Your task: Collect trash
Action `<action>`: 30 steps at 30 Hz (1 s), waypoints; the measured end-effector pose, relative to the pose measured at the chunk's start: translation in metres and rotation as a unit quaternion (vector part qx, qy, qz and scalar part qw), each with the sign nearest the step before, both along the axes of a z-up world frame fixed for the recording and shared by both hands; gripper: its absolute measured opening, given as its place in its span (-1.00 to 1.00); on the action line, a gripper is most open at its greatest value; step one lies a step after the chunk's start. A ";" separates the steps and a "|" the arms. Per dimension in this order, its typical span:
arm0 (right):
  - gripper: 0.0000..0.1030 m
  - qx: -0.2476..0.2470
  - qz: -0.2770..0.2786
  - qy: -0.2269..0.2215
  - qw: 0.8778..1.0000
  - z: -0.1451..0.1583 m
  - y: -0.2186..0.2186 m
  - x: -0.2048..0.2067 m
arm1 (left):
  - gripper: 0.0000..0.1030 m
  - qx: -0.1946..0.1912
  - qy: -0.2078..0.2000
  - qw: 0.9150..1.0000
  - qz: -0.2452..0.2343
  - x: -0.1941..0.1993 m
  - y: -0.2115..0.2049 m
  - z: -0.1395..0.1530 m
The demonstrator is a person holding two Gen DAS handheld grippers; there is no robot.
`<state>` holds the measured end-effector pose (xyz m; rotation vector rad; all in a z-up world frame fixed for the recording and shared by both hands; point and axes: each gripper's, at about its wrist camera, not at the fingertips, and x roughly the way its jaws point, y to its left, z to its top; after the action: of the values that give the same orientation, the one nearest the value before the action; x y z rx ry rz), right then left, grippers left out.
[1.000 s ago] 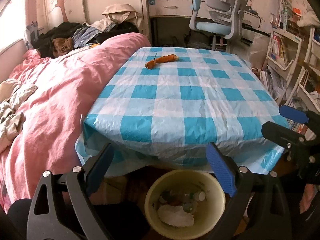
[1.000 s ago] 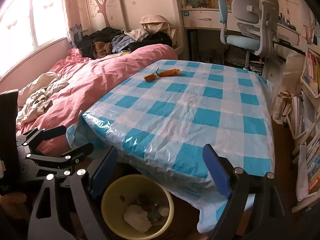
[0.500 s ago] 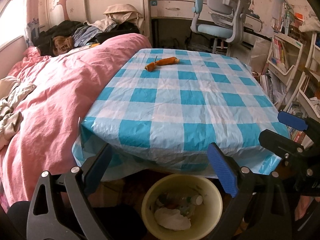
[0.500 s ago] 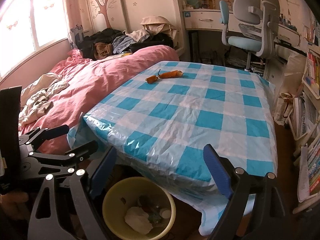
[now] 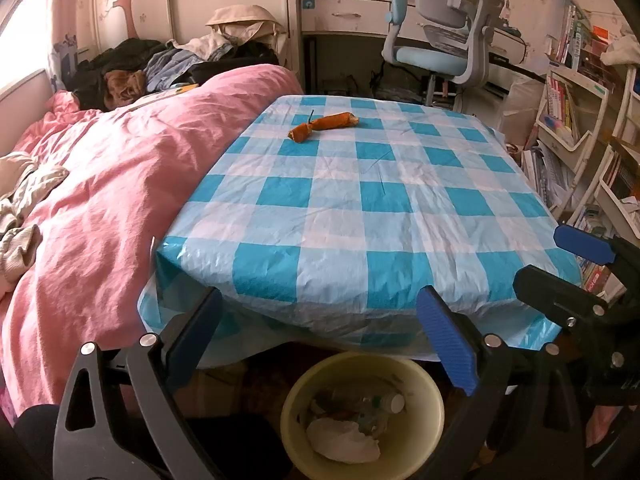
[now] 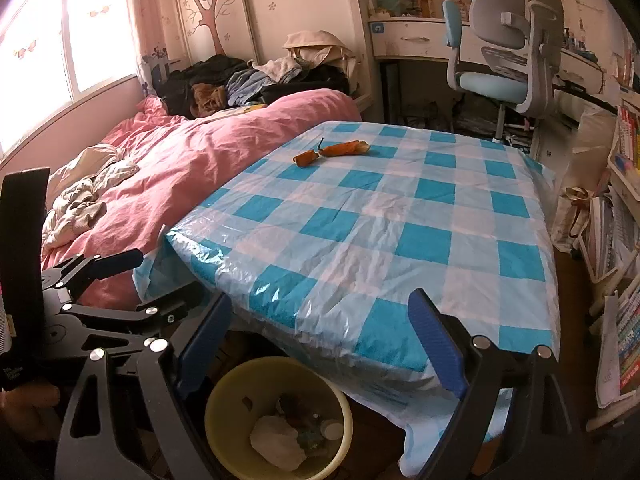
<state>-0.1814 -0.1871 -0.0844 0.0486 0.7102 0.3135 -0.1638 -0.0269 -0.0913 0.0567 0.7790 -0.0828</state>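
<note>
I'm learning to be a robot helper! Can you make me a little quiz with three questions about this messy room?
1. True or false: the orange crinkled wrapper lies on the blue-and-white checked plastic tablecloth.
2. Where does the round yellow plastic bin stand? A) on the pink bed quilt B) on the floor at the table's near edge C) on the grey-and-blue desk chair
3. Fill in: both the left gripper and the right gripper have their blue-padded fingers wide ____.

Key: 1 true. 2 B. 3 open; neither holds anything.
</note>
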 end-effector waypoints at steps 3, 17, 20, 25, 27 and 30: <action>0.67 0.000 0.000 0.000 1.000 0.000 0.000 0.001 | 0.83 0.000 0.000 1.000 0.000 0.000 0.000 0.000; 0.68 -0.004 0.004 0.001 1.000 0.000 0.008 0.009 | 0.85 -0.004 0.003 1.000 0.004 0.010 -0.003 -0.002; 0.68 -0.003 0.006 0.003 1.000 0.000 0.009 0.013 | 0.85 -0.005 0.005 1.000 0.004 0.019 -0.005 -0.001; 0.70 -0.001 0.010 0.005 1.000 -0.001 0.004 0.025 | 0.85 -0.004 0.001 1.000 0.008 0.047 -0.001 0.013; 0.70 0.003 0.012 0.007 1.000 -0.001 0.004 0.029 | 0.85 -0.004 0.000 1.000 0.008 0.059 0.001 0.020; 0.70 0.004 0.016 0.012 1.000 -0.001 0.005 0.039 | 0.85 0.005 0.000 1.000 0.009 0.084 0.005 0.028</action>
<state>-0.1421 -0.1822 -0.0854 0.0494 0.7347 0.3481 -0.0798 -0.0218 -0.0629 0.0591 0.7807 -0.0618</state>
